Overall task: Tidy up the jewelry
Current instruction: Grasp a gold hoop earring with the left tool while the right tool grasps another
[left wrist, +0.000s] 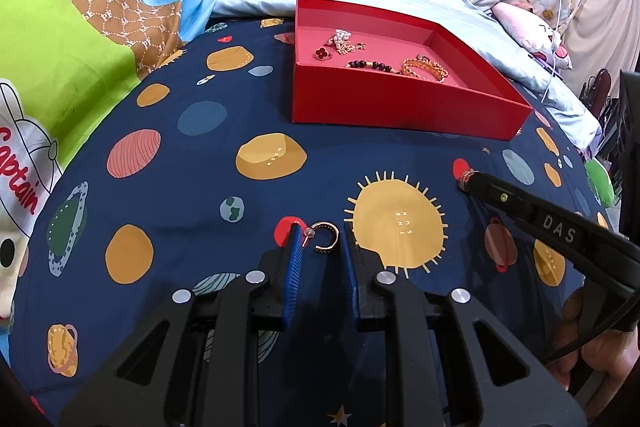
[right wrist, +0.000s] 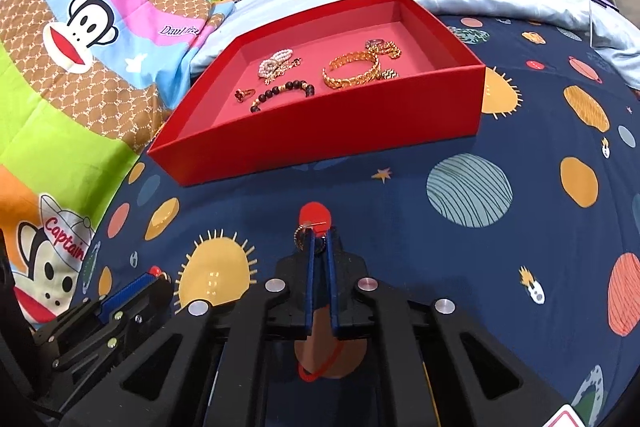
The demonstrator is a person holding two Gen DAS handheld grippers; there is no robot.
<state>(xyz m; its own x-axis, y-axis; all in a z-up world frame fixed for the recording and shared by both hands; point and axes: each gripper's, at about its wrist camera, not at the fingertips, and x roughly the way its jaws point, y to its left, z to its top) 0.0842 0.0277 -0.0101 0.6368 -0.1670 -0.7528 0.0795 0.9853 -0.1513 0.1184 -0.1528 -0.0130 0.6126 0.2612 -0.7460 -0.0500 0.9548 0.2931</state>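
- The left tongs (left wrist: 322, 239) are held apart over the navy planet-print bedsheet (left wrist: 192, 163), nothing clamped. A gold hoop earring (left wrist: 326, 237) is lying on the sheet right between the two blue pads, near their tips, and it can't be told if it's touched by either pad.
- The right tongs (right wrist: 319, 237) are pinched together at the tips on a second small gold hoop earring (right wrist: 300, 235). Most of that hoop is seen sticking out on the left side of the tips, over a red dot printed on the sheet.
- From the left wrist view the right tongs (left wrist: 466, 181) are seen off to the right and a bit ahead of the left ones, with the little hoop (left wrist: 464, 179) at their very end.
- The red box (right wrist: 320, 147) is sat on the bed ahead of both tongs, well apart from them, open on top.
- Inside it, a gold chain bracelet (right wrist: 352, 71), a dark bead bracelet (right wrist: 280, 93), a pearl piece (right wrist: 276, 65) and a small red clover piece (right wrist: 242, 95) are laid out on the pink floor.
- A cartoon monkey quilt (right wrist: 80, 39) is bunched up to the left of the tongs.
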